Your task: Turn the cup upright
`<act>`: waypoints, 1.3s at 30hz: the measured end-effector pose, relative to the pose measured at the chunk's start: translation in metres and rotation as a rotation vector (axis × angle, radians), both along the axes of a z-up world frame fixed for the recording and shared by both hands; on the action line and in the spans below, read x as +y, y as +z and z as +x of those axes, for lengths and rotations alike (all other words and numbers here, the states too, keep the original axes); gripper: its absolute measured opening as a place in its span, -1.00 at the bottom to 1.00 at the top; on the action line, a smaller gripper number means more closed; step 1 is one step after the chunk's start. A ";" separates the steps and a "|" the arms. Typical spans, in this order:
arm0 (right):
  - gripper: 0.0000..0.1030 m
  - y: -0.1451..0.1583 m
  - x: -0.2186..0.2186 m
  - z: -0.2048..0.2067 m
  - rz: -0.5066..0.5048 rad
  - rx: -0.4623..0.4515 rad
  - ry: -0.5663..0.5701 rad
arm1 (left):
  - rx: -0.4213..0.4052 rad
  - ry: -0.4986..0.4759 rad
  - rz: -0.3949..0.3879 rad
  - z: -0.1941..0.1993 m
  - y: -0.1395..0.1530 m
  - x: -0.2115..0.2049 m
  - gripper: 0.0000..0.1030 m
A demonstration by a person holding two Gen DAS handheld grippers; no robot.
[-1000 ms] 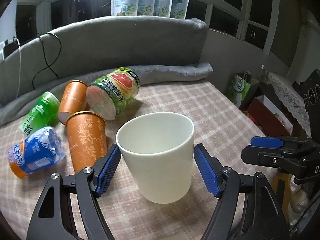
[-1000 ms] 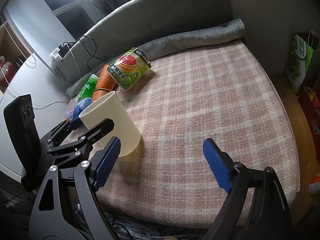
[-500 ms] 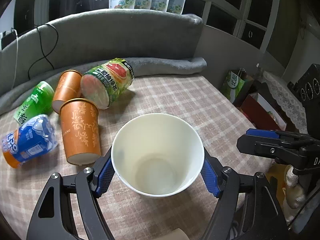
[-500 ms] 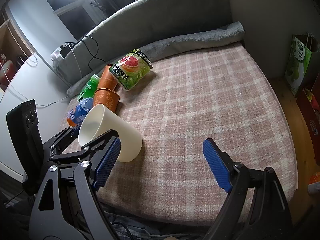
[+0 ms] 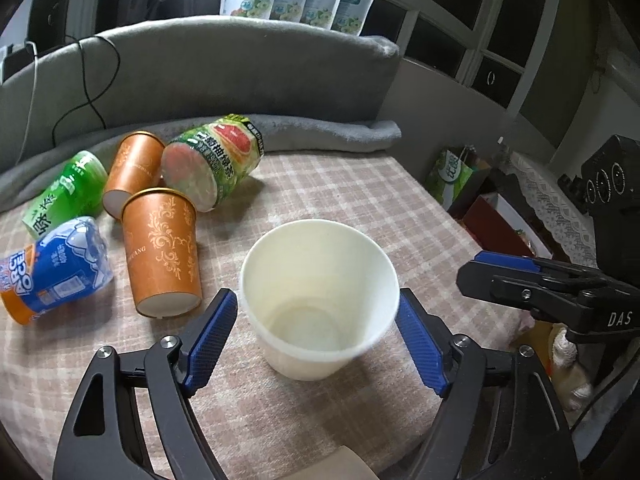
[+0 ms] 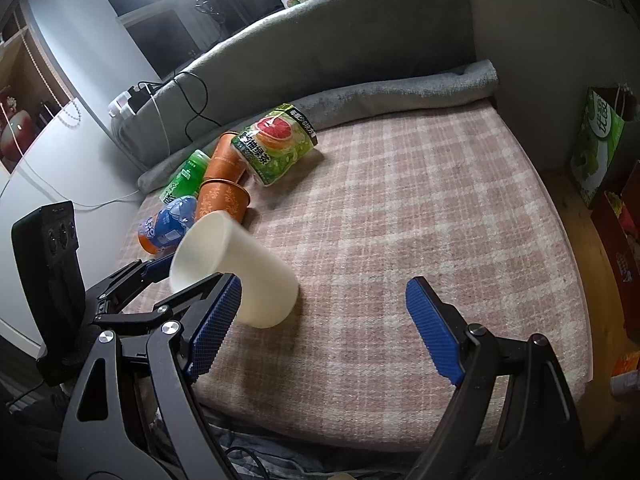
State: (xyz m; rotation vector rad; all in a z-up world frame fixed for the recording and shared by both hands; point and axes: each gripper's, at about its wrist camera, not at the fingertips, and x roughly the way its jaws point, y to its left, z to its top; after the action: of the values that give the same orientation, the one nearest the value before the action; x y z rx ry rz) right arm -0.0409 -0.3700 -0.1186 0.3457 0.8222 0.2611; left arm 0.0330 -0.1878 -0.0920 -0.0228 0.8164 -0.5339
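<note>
Near the table's (image 6: 400,208) front edge, my left gripper (image 5: 318,342) brackets the cup (image 5: 320,300), jaws apart; looks light, thin-walled, so I'd squeeze mid-wall gently.

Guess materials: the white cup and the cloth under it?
White cup: looks like matte plastic or coated paper; smooth, seamless cream wall, thin plain rim, no print. Can't tell which. Cloth: woven fabric, soft and fuzzy; pink-and-cream plaid with a napped, non-reflective surface.
</note>
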 end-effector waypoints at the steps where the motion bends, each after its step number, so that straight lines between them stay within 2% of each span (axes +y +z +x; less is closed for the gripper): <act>1: 0.69 0.001 0.001 0.000 -0.001 -0.002 0.000 | -0.003 -0.001 0.000 0.000 0.001 0.000 0.56; 13: 0.69 0.016 0.012 -0.009 -0.038 -0.071 -0.015 | -0.062 0.003 -0.002 -0.018 0.017 0.015 0.57; 23: 0.69 0.030 0.029 -0.014 -0.105 -0.160 -0.036 | -0.119 0.052 -0.071 -0.033 0.045 0.049 0.58; 27: 0.69 0.039 0.033 -0.019 -0.146 -0.228 -0.078 | -0.208 0.148 -0.082 -0.040 0.062 0.071 0.58; 29: 0.76 0.044 0.036 -0.021 -0.180 -0.269 -0.108 | -0.262 0.207 -0.080 -0.044 0.069 0.082 0.58; 31: 0.84 0.048 0.039 -0.023 -0.208 -0.305 -0.136 | -0.310 0.259 -0.072 -0.047 0.075 0.093 0.58; 35: 0.86 0.057 0.044 -0.026 -0.253 -0.362 -0.184 | -0.401 0.353 -0.045 -0.053 0.087 0.110 0.62; 37: 0.99 0.061 0.047 -0.027 -0.275 -0.392 -0.207 | -0.427 0.384 -0.037 -0.055 0.090 0.115 0.63; 39: 0.99 0.064 0.049 -0.029 -0.295 -0.420 -0.225 | -0.442 0.415 -0.041 -0.055 0.092 0.122 0.65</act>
State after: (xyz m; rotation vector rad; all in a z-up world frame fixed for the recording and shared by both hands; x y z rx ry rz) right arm -0.0702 -0.3205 -0.0545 0.0964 0.3938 -0.0030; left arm -0.0220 -0.0661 0.0004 -0.1053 0.3515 -0.1502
